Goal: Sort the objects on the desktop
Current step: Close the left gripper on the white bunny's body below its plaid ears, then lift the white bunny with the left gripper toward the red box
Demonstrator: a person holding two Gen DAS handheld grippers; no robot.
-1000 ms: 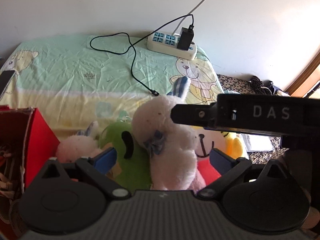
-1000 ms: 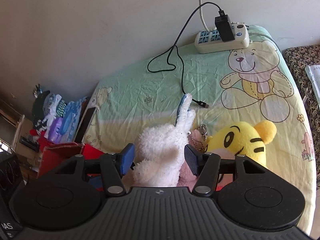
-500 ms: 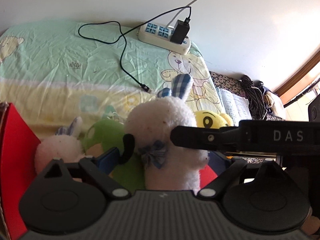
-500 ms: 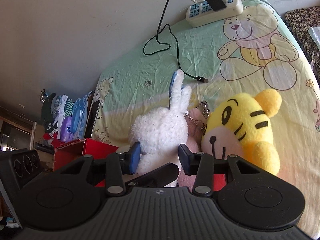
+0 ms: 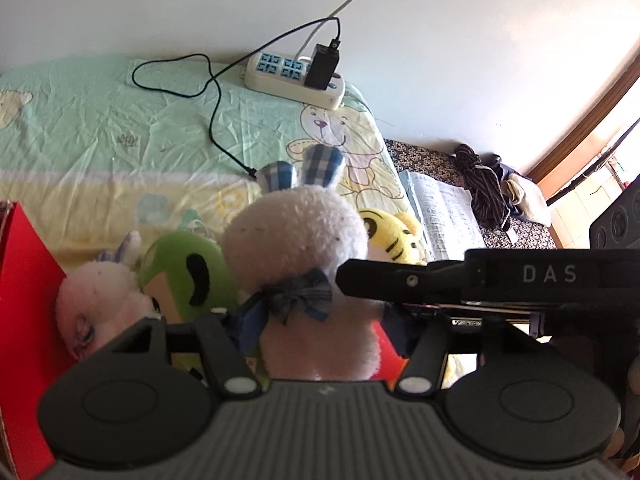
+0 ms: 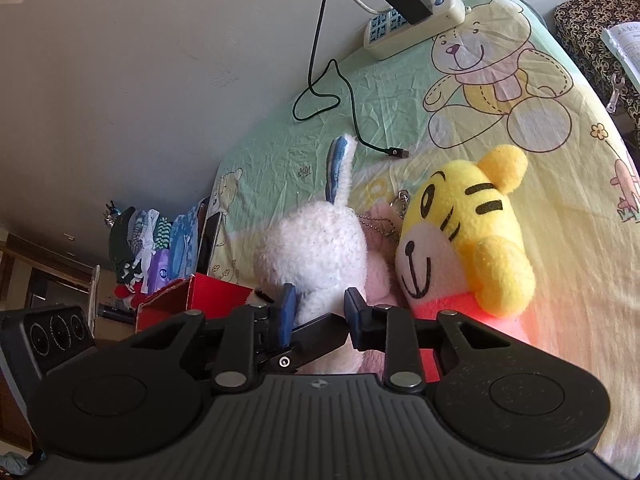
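Left wrist, claw [image 5: 320, 330] tips hidden, rabbit [image 5: 304, 264]

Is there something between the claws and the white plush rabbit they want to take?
Nothing visible. The white plush rabbit with checked blue ears sits directly between the pads of the left claw and the right claw. The green plush toy only lies beside it.

White wall [image 5: 200, 8], bear-print sheet [image 6: 460, 120].

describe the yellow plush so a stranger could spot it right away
On the bear-print sheet, look at the plush pile nearest the camera. The yellow tiger plush lies at its right edge beside the white bunny; it alone is yellow with black stripes.
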